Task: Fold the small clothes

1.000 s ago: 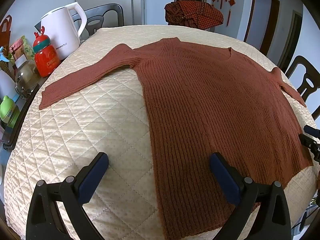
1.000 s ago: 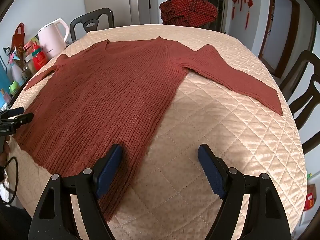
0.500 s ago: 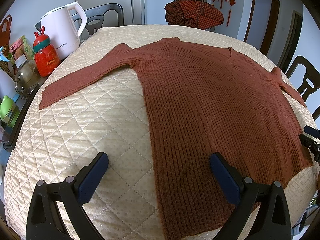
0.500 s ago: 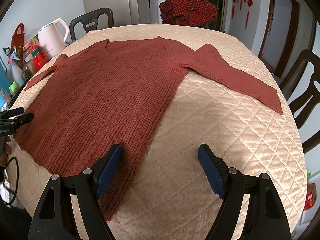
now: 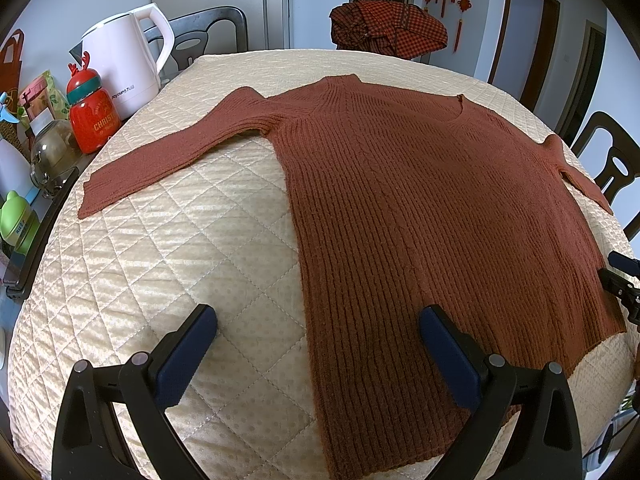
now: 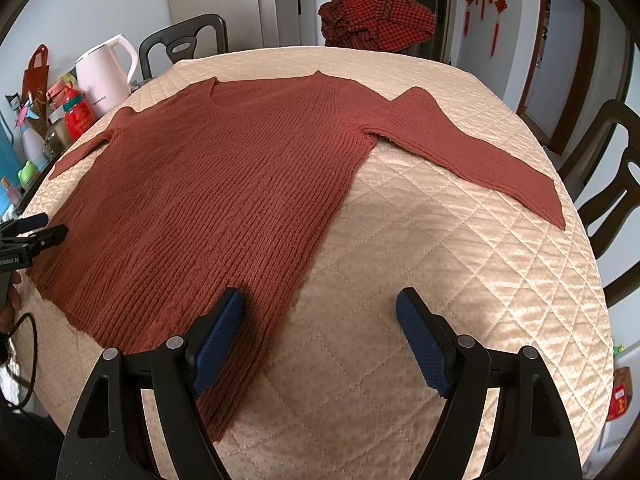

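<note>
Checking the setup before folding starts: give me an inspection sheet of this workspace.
Surface: beige quilted cover on the table.
Job's things: rust knit sweater spread flat, both sleeves out.
Clutter: white kettle, red jar, bottles at the table's left edge; red checked cloth at the far side.
Grippers: left gripper and right gripper open, holding nothing.
Cables: black cable at the near-left edge.
Surroundings: dark chairs, doorways.

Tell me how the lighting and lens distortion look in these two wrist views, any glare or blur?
Left wrist view: strong fisheye bulge, dark corners, sharp focus, daylight sheen on the quilted cover; the sweater is evenly lit. Right wrist view: same bulge, brighter glare on the quilted cover, a soft shadow under the left gripper.
</note>
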The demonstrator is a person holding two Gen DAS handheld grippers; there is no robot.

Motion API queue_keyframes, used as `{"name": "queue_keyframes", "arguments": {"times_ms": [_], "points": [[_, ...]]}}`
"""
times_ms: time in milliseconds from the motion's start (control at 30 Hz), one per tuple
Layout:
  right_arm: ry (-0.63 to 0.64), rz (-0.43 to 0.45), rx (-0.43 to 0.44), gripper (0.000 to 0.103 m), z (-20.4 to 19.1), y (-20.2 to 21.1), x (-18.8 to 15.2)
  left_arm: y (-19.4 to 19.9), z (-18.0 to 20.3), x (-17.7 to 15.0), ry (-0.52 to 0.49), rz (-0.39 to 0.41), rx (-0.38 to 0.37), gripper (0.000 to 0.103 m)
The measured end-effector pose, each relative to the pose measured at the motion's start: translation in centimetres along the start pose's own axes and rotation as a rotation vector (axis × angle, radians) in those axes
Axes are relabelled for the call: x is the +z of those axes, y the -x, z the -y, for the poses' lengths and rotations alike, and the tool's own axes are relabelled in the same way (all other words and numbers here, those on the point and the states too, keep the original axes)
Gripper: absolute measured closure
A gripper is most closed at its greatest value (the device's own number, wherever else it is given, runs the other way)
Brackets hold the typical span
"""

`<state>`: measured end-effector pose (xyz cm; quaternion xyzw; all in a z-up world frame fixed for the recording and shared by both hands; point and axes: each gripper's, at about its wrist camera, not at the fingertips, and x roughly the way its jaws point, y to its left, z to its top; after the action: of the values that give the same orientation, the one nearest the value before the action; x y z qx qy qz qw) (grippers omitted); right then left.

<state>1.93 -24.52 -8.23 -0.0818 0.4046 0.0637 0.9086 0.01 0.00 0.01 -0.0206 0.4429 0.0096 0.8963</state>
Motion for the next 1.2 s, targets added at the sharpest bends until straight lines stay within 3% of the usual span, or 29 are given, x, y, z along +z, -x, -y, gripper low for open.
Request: {"name": "queue_keyframes", "arguments": {"times_ms": [1200], "points": [[-0.002,-0.017,0.0,0.024,-0.18,-0.18,-0.01,-0.01,0.03,0.02,0.0,0.0,0.001,0.0]]}}
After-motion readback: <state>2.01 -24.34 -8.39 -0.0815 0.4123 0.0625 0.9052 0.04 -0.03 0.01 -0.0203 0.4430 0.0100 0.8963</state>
